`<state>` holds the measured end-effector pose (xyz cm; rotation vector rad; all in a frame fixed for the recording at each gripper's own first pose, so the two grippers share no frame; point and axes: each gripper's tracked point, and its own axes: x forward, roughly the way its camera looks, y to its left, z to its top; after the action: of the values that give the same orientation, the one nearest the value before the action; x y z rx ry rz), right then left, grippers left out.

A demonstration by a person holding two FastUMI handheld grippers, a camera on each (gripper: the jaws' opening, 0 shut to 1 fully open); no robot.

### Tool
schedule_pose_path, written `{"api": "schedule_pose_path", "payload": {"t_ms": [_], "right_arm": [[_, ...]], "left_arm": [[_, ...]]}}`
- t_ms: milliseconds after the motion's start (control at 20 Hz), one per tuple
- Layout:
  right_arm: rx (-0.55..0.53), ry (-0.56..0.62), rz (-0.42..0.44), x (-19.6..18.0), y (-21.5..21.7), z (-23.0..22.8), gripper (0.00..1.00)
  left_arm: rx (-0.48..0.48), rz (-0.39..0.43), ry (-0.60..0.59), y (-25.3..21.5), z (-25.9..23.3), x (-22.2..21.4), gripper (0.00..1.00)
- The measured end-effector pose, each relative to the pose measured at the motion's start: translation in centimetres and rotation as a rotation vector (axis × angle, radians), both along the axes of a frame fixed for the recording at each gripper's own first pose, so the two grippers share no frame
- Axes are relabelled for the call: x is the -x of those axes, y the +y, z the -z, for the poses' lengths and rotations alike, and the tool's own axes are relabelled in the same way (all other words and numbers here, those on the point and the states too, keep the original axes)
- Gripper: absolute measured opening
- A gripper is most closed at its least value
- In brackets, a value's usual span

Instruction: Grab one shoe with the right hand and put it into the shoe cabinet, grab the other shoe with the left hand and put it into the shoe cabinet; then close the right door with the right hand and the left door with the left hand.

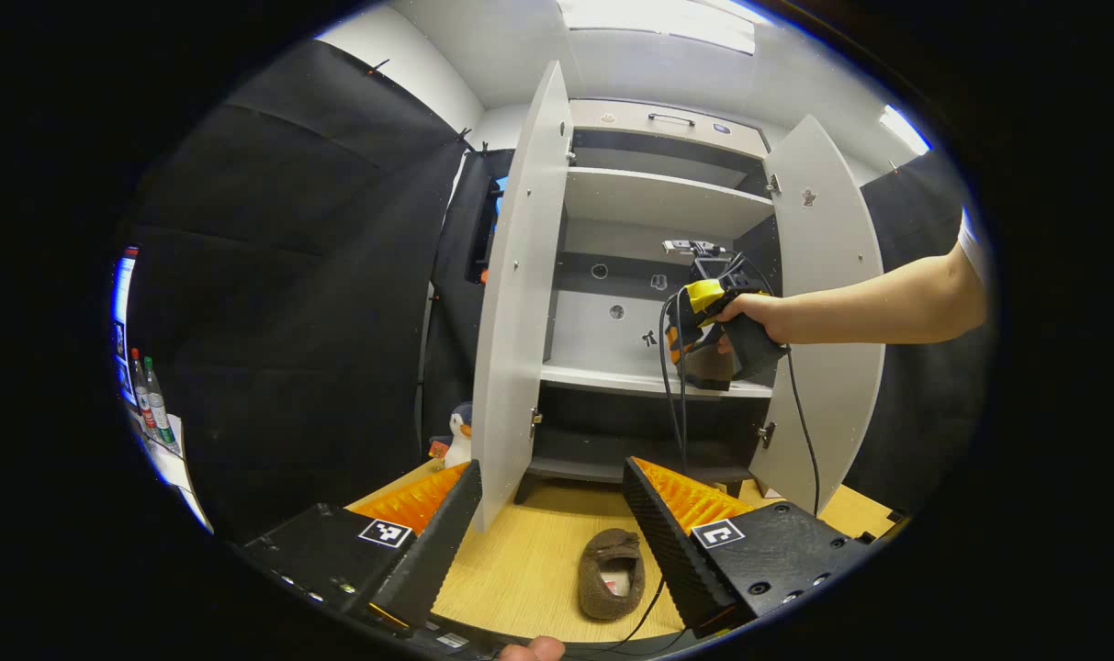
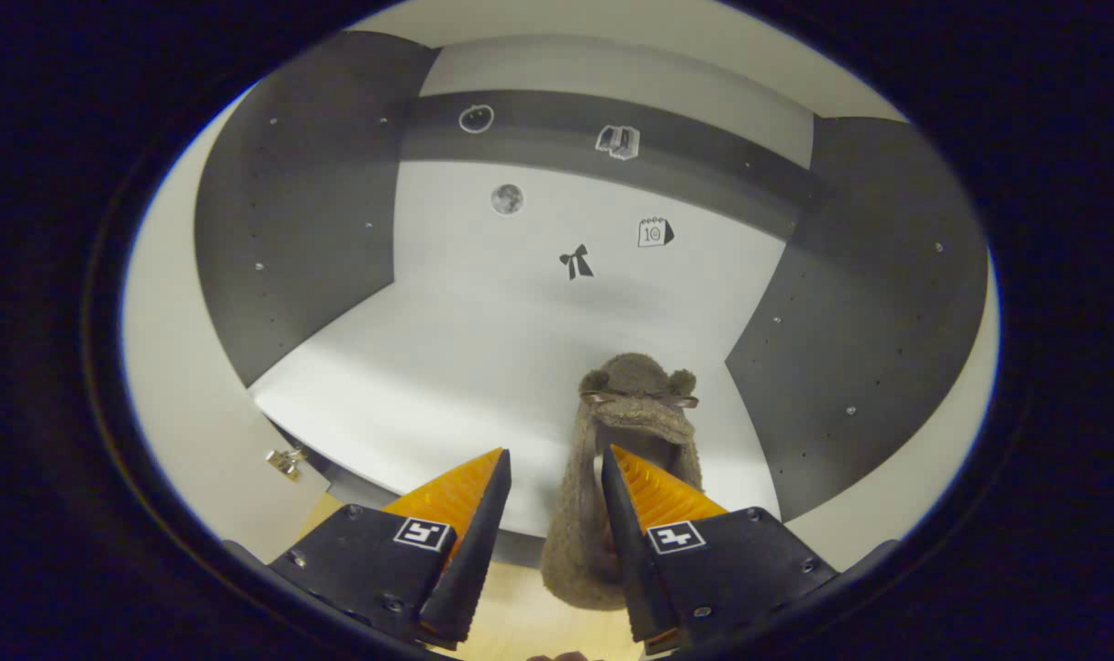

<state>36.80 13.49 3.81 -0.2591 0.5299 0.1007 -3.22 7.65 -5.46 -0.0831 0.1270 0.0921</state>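
Brown fuzzy slipper (image 2: pixel 625 459) reaches the shoe cabinet shelf (image 2: pixel 446 367) beside the parted right gripper (image 2: pixel 557 487); the floor slipper (image 1: pixel 612 574) awaits the open left gripper (image 1: pixel 552 514) (both doors open).

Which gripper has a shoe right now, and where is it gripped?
The right gripper appears to hold the brown shoe by one side wall near the heel, toe over the shelf. The left gripper holds nothing.
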Motion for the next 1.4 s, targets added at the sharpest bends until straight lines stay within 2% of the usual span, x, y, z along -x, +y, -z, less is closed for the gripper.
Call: {"api": "schedule_pose_path", "payload": {"t_ms": [150,200,250,300,450,500,550,650,700,750,800,850,900,1100,1250,1300,1400], "right_arm": [[-0.036,-0.098,-0.061,3.8,0.0,-2.6,0.64],[-0.058,-0.137,-0.074,5.1,-0.1,-3.2,0.71],[-0.076,-0.173,-0.087,6.5,-0.2,-3.6,0.66],[-0.093,-0.205,-0.097,7.9,-0.3,-3.7,0.75],[-0.16,-0.292,-0.09,12.0,-1.4,-3.4,0.81],[-0.185,-0.32,-0.089,13.3,-1.9,-3.3,0.78],[-0.194,-0.338,-0.085,14.7,-2.5,-2.9,0.84],[-0.189,-0.377,-0.08,17.7,-4.0,-2.0,0.84],[-0.178,-0.399,-0.077,18.8,-4.7,-1.5,0.85],[-0.167,-0.422,-0.083,20.2,-5.0,-1.1,0.86],[-0.161,-0.443,-0.088,21.6,-5.3,-0.6,0.86],[-0.156,-0.461,-0.096,23.0,-5.5,0.0,0.87],[-0.151,-0.474,-0.1,23.8,-5.5,0.6,0.88],[-0.153,-0.511,-0.144,28.1,-5.2,2.9,0.93],[-0.169,-0.511,-0.126,30.3,-6.1,5.0,0.95],[-0.179,-0.502,-0.112,31.1,-6.5,5.8,0.99],[-0.192,-0.49,-0.081,32.6,-7.5,7.3,0.99]], "left_arm": [[0.01,0.034,-0.006,-0.6,0.9,-1.4,0.95],[0.019,0.044,-0.009,-0.7,1.3,-1.8,0.95],[0.033,0.056,-0.008,-0.9,1.5,-2.0,0.95],[0.046,0.07,-0.003,-1.4,1.6,-1.9,0.95],[0.061,0.103,-0.002,-2.9,1.4,-1.8,0.95],[0.06,0.105,-0.005,-3.2,1.3,-2.0,0.95],[0.06,0.109,-0.003,-3.4,1.3,-2.0,0.95],[0.064,0.119,0.01,-3.5,1.5,-1.8,0.95],[0.062,0.121,0.017,-3.6,1.7,-1.8,0.99],[0.056,0.121,0.026,-3.6,1.8,-1.8,0.95],[0.049,0.118,0.032,-3.4,1.9,-1.7,0.95],[0.045,0.116,0.038,-3.4,2.1,-1.7,1.0],[0.045,0.115,0.046,-3.4,2.2,-1.7,0.95],[0.039,0.121,0.078,-3.4,2.8,-1.4,0.95],[0.022,0.125,0.1,-3.3,3.9,-1.3,0.95],[0.025,0.129,0.107,-3.4,4.1,-1.3,0.95],[0.029,0.135,0.128,-3.5,4.6,-1.1,0.95]]}}
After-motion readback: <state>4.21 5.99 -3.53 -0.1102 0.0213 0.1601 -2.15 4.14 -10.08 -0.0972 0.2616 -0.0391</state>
